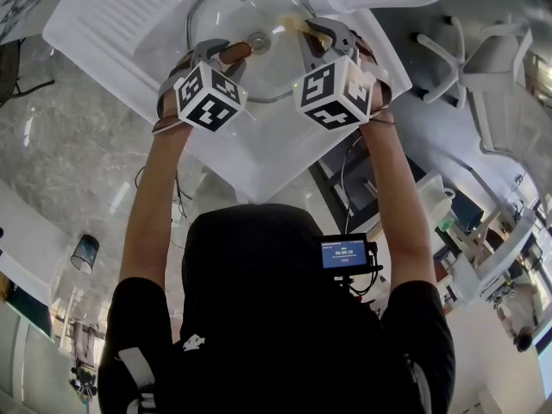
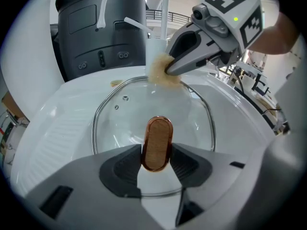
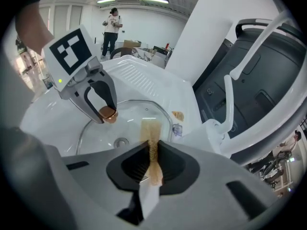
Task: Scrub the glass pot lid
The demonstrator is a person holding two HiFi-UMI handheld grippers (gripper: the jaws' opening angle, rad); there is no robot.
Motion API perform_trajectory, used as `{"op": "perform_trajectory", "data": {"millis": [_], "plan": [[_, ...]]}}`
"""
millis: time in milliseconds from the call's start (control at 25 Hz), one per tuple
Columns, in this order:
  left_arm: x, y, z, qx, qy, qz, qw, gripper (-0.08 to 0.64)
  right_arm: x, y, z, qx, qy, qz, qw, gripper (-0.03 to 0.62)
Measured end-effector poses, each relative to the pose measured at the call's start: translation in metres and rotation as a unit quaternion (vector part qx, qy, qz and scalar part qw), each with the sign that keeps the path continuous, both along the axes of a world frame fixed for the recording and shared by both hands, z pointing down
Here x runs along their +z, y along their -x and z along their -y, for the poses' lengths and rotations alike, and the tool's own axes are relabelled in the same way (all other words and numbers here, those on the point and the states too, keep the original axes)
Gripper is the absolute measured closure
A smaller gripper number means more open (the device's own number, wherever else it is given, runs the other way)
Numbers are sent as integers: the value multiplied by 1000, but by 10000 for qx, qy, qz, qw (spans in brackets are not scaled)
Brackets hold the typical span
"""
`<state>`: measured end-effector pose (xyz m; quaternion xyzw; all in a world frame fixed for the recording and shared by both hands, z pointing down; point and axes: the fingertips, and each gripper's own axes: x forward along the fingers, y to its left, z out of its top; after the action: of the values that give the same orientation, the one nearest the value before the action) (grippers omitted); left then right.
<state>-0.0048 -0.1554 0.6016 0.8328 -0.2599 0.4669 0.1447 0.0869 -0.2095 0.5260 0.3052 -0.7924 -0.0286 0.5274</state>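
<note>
A glass pot lid [image 1: 233, 33] with a steel rim lies in a white sink [image 1: 112, 24]. Its copper-brown knob [image 2: 157, 143] stands between the pads of my left gripper [image 2: 156, 159], which is shut on it and holds the lid. My right gripper [image 3: 151, 163] is shut on a thin tan sponge [image 3: 150, 135], squeezed flat between its pads. In the left gripper view the sponge [image 2: 160, 71] touches the lid's far rim [image 2: 144, 79], with the right gripper's fingers [image 2: 192, 56] above it. From the head view both grippers [image 1: 211, 96] [image 1: 335, 90] hover side by side over the lid.
A white faucet [image 3: 235, 75] rises at the sink's right side. A dark grey appliance [image 2: 100, 28] stands behind the sink. The ribbed drainboard [image 1: 142, 3] lies to the left. A small tan scrap [image 3: 178, 114] sits on the sink ledge. A swivel chair [image 1: 483, 59] stands to the right.
</note>
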Motion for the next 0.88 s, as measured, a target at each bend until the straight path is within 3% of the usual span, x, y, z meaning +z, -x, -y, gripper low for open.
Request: {"op": "perform_trajectory", "data": {"millis": [360,880], "plan": [[1,0,0,-26,61,-77,9999,382,10,0,6,-218,-259,-452,9984,566],[0,-1,0,9,40,-101,9999,382,13,3,0,-242,-214,-451,9985,566]]}}
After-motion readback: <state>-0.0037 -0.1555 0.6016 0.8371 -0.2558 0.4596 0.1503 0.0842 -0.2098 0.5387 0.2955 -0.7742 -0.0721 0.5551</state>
